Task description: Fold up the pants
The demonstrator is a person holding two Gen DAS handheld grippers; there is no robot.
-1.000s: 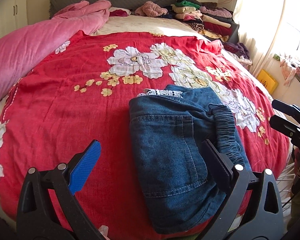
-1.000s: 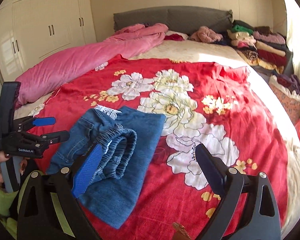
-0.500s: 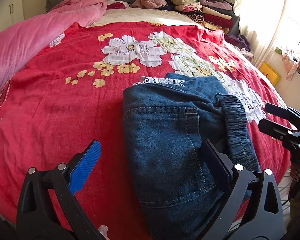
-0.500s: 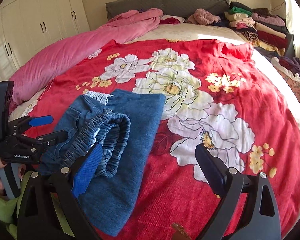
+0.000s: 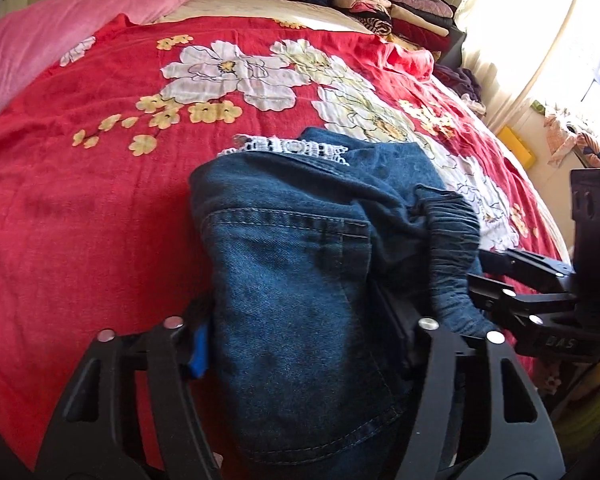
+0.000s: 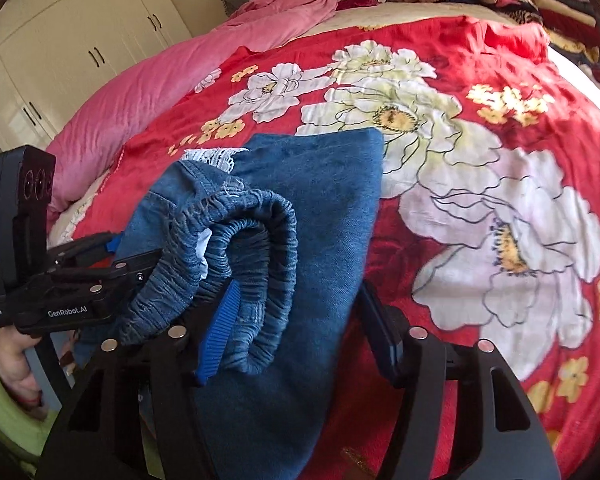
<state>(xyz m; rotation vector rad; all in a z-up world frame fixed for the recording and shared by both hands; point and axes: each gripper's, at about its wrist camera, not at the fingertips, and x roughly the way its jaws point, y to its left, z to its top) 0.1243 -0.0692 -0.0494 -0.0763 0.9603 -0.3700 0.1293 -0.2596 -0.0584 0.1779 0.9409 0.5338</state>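
The left gripper [image 5: 300,340] has just been closing and now clamps the near end of the folded denim pants [image 5: 300,272]. The right gripper [image 6: 296,324], jaws also just closing, pinches denim beside the elastic waistband [image 6: 260,248]. The pants lie on a red floral bedspread [image 5: 100,208], with a pink quilt [image 6: 148,96] and stacked clothes [image 5: 384,4] beyond.

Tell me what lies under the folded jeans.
The jeans rest on the red floral blanket, and a white lace edge pokes out at their far side. What else lies beneath the denim is covered.
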